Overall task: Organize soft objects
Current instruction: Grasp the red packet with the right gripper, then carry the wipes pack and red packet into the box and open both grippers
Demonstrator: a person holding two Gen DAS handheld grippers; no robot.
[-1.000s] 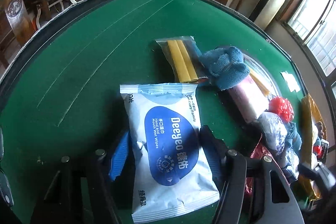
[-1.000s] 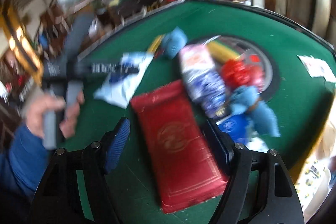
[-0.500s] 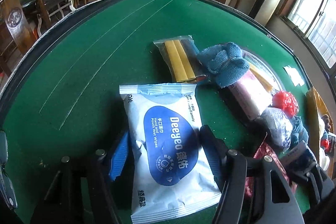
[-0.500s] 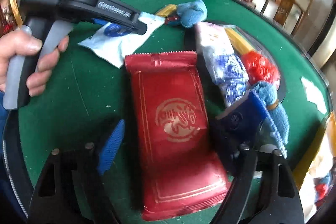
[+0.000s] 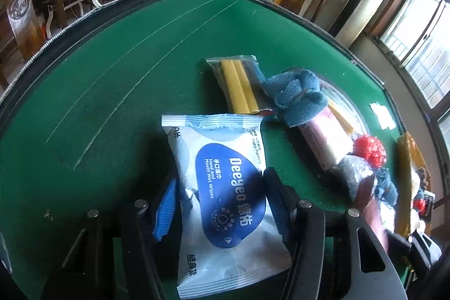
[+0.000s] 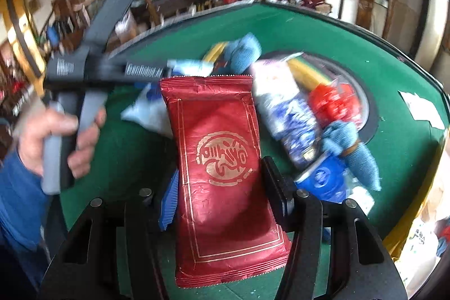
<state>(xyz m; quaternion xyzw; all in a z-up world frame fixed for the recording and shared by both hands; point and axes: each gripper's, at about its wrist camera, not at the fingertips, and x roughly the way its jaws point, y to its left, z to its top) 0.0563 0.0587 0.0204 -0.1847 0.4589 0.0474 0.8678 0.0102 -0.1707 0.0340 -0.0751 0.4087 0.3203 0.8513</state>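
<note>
Wipes pack (image 5: 225,196), red pouch (image 6: 225,173), both flat

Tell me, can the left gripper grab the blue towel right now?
Probably not yet. The left gripper is shut on the wet wipes pack. The blue towel lies uncovered just ahead, so it could after letting go.

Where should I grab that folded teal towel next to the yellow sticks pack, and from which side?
Take the teal towel across its puffy middle, coming down from above. It is a soft bundle lying partly on the yellow sticks pack and against the pink packet, so a side approach would likely snag those. Both grippers are busy, though: the left gripper already clamps the wet wipes pack.
</note>
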